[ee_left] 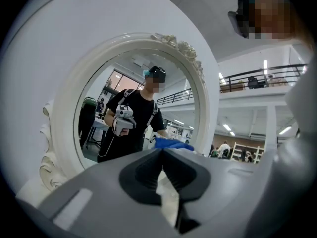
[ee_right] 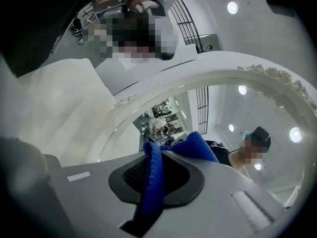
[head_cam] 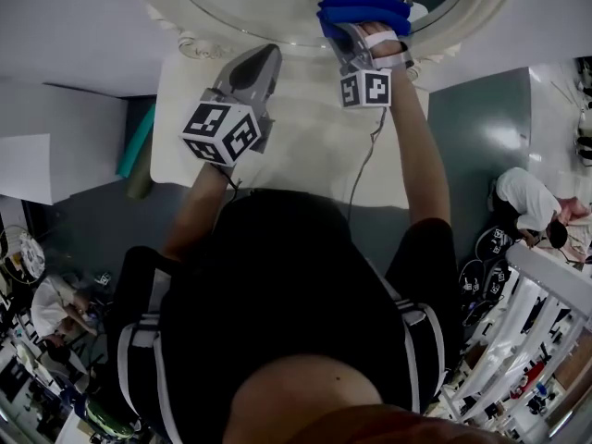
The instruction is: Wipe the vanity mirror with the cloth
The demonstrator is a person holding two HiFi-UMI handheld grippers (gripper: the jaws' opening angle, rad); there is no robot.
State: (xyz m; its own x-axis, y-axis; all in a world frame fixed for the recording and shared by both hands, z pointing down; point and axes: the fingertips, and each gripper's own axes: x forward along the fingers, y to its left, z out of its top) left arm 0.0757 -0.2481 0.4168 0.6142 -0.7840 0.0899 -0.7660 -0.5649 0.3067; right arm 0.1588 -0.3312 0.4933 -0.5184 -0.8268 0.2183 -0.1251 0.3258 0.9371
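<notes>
Vanity mirror, blue cloth, two hand-held grippers.
Right gripper, top centre: jaws clamped on cloth at mirror's rim. Left gripper, just left: jaws pressed together, nothing held.

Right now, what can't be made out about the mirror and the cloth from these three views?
1. The mirror: the head view's top edge cuts off most of it, and only the lower rim shows.
2. Whether the cloth touches the glass: in the head view the right gripper covers the spot, and in the right gripper view the cloth itself blocks it.
3. Streaks or dirt on the glass: none can be told in any view, because reflections fill it.
</notes>
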